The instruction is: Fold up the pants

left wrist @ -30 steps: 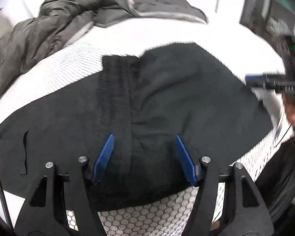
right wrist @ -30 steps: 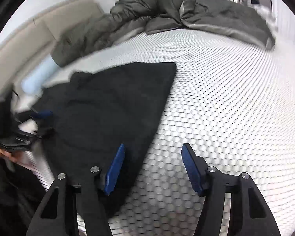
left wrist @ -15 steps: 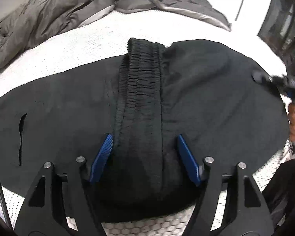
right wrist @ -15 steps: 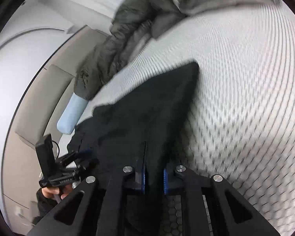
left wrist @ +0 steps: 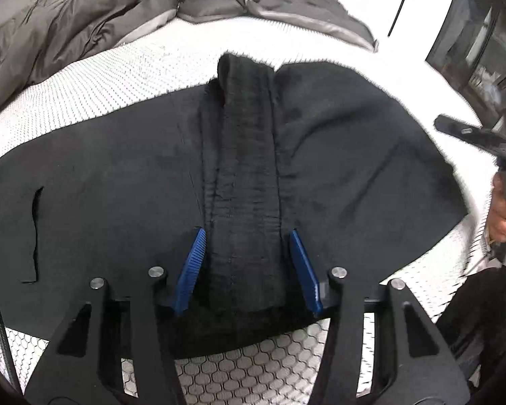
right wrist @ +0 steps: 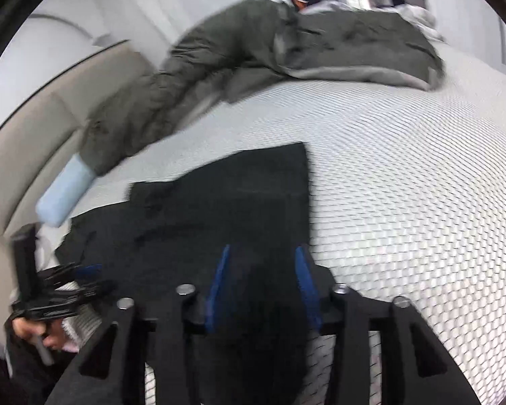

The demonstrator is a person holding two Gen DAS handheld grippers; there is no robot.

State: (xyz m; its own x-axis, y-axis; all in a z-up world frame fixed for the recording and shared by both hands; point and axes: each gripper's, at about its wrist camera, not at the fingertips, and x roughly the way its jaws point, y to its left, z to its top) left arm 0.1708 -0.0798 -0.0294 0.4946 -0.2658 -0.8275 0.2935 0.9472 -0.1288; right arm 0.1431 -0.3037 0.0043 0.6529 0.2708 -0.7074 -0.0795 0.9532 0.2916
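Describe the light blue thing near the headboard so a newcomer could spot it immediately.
Start at the white honeycomb-textured mattress and follow the crumpled olive-grey duvet toward the beige headboard. At its lower end lies a pale blue pillow, the only light blue object, beside the black pants.

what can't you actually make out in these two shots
- Left wrist view: the near edge of the black fabric pants is hidden behind the left gripper.
- Right wrist view: motion blur; whether the right gripper pinches the cloth is unclear.
- Right wrist view: the olive padded jacket is smeared, details unreadable.
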